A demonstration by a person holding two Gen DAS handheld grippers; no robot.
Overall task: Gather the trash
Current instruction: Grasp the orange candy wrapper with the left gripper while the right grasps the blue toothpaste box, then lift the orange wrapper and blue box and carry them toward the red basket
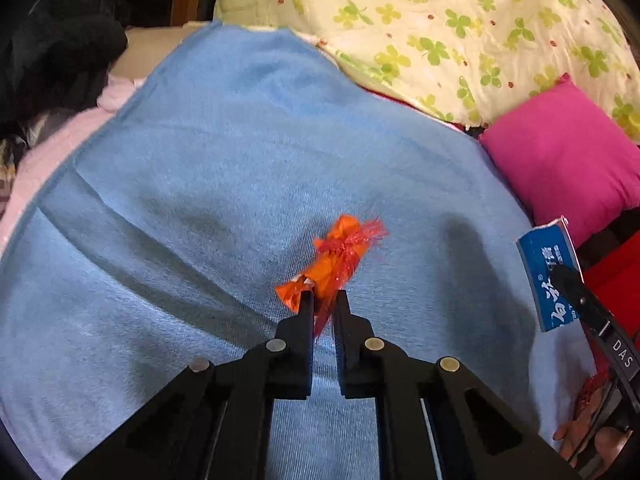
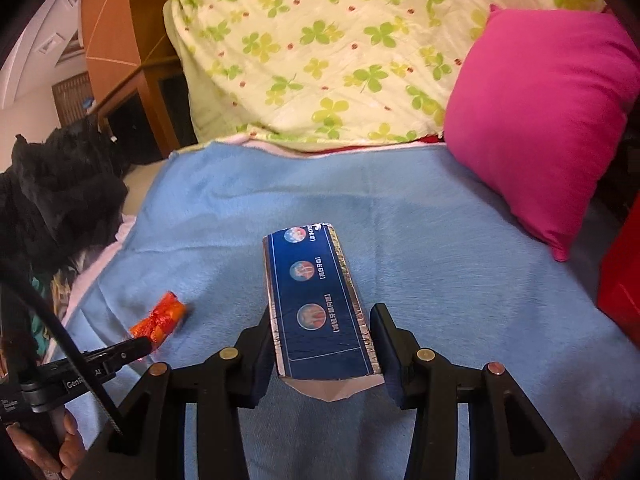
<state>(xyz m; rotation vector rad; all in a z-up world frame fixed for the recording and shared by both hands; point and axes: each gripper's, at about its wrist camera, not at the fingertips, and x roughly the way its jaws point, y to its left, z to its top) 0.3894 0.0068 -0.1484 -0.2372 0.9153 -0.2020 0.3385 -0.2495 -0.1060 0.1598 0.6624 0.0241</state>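
Observation:
An orange-red crinkled wrapper (image 1: 338,258) lies on the blue blanket (image 1: 208,168). My left gripper (image 1: 323,300) is shut on the wrapper's near end. The wrapper also shows in the right wrist view (image 2: 162,318), with the left gripper's fingers (image 2: 132,350) at its near end. My right gripper (image 2: 322,338) is shut on a blue toothpaste box (image 2: 318,304) and holds it pointing forward over the blanket (image 2: 440,240). The box also shows at the right in the left wrist view (image 1: 550,272).
A pink pillow (image 2: 544,120) lies at the right, also seen in the left wrist view (image 1: 568,160). A clover-print quilt (image 2: 320,48) is piled at the back. Black fluffy cloth (image 2: 52,196) sits at the left edge. A red object (image 2: 624,276) stands at the far right.

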